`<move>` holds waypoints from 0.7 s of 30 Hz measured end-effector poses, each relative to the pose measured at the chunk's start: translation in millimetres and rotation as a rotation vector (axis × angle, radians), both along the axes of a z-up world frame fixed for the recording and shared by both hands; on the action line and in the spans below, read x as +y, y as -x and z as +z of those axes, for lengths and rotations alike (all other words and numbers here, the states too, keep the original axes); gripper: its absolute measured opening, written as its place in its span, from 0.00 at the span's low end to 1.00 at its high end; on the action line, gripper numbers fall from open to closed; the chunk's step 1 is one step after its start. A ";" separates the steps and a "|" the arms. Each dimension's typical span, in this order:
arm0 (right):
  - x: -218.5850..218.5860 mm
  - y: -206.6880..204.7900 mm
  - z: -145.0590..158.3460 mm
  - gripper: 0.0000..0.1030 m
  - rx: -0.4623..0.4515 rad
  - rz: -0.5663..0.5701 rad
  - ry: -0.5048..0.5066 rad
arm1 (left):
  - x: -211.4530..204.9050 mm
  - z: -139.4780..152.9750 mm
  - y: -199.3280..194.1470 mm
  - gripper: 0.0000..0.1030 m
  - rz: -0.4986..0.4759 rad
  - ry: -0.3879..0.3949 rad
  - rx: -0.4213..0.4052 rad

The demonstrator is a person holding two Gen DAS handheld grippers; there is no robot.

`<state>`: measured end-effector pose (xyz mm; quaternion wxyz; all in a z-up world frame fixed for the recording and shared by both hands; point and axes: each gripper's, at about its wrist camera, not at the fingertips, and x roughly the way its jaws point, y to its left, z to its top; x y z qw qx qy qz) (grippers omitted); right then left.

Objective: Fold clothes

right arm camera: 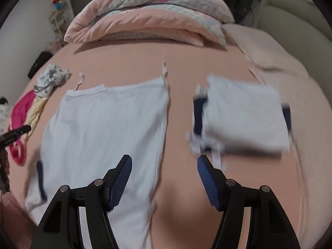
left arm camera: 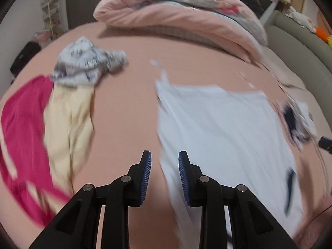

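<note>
Your left gripper (left arm camera: 165, 174) and right gripper (right arm camera: 165, 181) hover wide-fingered, holding nothing – the white garment (right arm camera: 108, 128) lies spread flat for folding, just left of the folded white stack (right arm camera: 244, 118)

white garment (left arm camera: 224, 137) motion-blurred, hem cut off

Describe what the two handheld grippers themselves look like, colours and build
Both match. The left gripper and right gripper have matte black, angular plastic linkage arms joined by round silver pivot pins. Each finger ends in a blue ribbed pad with fine ridges. No cables, sleeves or readable markings show on either one.
</note>
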<state>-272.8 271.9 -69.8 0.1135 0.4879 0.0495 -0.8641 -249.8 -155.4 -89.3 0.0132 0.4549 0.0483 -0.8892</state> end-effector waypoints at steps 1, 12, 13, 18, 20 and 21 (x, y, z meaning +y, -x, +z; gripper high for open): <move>-9.9 25.2 1.3 0.63 0.005 0.011 -0.031 | -2.9 -3.0 16.9 0.23 0.015 0.009 0.000; -80.2 178.2 -104.4 0.50 -0.092 -0.001 -0.232 | 0.8 -50.9 145.3 0.24 -0.065 -0.036 -0.087; -80.5 181.9 -111.3 0.47 -0.099 -0.004 -0.248 | -0.9 -55.5 149.4 0.24 -0.062 -0.048 -0.093; -86.9 179.7 -115.3 0.16 -0.067 0.075 -0.271 | -12.2 -67.6 156.4 0.24 -0.047 -0.148 -0.081; -88.6 175.7 -110.7 0.13 -0.029 0.086 -0.325 | -16.7 -59.7 148.2 0.24 -0.021 -0.129 -0.036; -86.9 174.7 -107.5 0.12 -0.013 0.078 -0.338 | -21.3 -54.8 142.8 0.24 -0.006 -0.136 -0.014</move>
